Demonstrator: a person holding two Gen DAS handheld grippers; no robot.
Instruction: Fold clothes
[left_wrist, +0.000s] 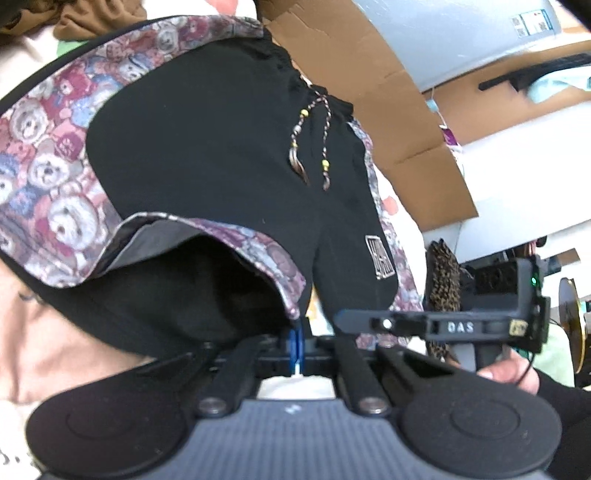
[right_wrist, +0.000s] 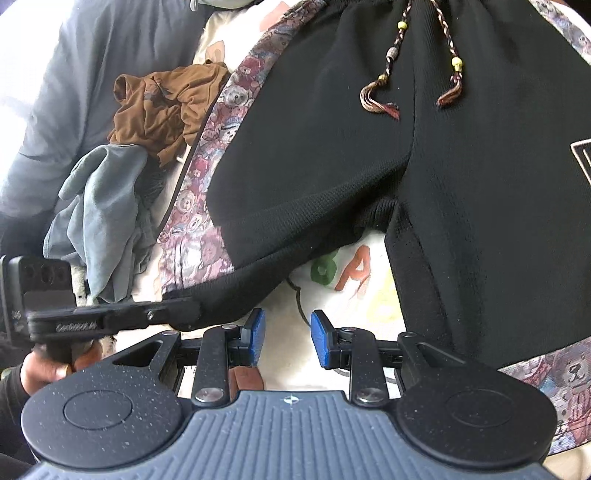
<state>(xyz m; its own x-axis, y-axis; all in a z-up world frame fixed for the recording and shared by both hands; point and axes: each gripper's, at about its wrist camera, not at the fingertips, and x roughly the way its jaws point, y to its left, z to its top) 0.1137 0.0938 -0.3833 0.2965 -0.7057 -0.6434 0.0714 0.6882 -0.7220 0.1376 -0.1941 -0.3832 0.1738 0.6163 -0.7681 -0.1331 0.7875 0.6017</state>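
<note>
left claw (left_wrist: 295, 347) pinching the hem of the black shorts (left_wrist: 221, 147), lifting one leg off the printed sheet (right_wrist: 354, 295); right claw (right_wrist: 287, 338) spread, empty (just short of the other hem). first fold underway; next, right needs to grab that hem

I read "DAS" on the right gripper (left_wrist: 458, 326); the shorts' (left_wrist: 221, 155) patch (left_wrist: 380, 258) lettering stays unreadable to me.

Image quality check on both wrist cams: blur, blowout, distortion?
Left wrist: heavy fisheye bending, bright blown-out background, the shorts dark but readable. Right wrist: the left gripper looks motion-blurred, left edge overexposed, drawstring sharp.
</note>
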